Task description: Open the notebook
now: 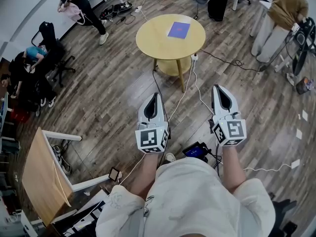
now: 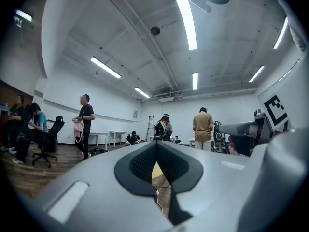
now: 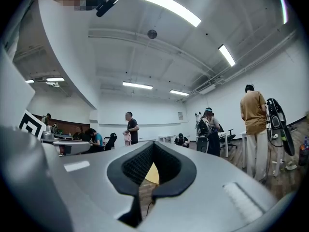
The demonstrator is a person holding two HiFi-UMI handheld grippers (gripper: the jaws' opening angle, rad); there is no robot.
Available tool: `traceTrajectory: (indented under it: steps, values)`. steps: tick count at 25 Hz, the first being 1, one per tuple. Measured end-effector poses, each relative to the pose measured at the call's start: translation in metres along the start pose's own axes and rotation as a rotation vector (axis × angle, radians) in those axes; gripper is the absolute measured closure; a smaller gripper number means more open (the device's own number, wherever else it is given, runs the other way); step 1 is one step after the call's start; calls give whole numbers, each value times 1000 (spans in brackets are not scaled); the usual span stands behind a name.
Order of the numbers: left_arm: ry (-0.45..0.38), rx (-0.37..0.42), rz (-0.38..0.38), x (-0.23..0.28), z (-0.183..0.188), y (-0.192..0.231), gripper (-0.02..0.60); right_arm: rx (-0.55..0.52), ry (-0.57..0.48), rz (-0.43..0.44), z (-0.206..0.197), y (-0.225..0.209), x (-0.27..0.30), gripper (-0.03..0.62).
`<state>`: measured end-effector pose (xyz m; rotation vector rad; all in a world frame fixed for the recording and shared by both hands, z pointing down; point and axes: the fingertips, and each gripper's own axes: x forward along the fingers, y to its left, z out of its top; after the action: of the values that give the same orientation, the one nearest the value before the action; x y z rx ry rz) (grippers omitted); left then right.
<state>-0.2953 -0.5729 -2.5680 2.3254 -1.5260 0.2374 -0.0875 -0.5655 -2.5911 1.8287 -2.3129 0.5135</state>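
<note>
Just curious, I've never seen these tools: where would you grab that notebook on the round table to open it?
The notebook lies flat and closed on the table, so only its thin cover edge offers purchase: probably pinch a near corner, coming from the person's side. Which edge is the spine I cannot tell.

left gripper (image 1: pixel 157 97) and right gripper (image 1: pixel 217 89) held level side by side, tips pointing forward, both pairs of jaws closed together with nothing between, bare forearms (image 1: pixel 232 164) extended

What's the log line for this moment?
phase: pre-approach | notebook: closed, on round table | left gripper: shut, empty | right gripper: shut, empty | both short of table
</note>
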Motion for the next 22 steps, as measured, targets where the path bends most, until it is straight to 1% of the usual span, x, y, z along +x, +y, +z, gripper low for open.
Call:
traceTrajectory:
  steps: [6,10,14,16,19,22]
  values:
    - [11,-29,7,10,-13,0,563,-10,-5,10,-1,-11,3,588]
    - [13,-32,18,16,-25,-15,563,-8,7,17,-12,-30,-3,588]
    - [19,-32,19,9,-39,-1,563,5,17,15,-32,-18,-1,588]
    - [24,-29,18,10,-37,0,563,7,18,15,-30,-15,0,588]
    - [24,-27,12,17,-28,-9,563,13,20,7,-22,-26,0,588]
    - [21,-30,7,16,-41,-25,563,24,26,2,-40,-39,-10,588]
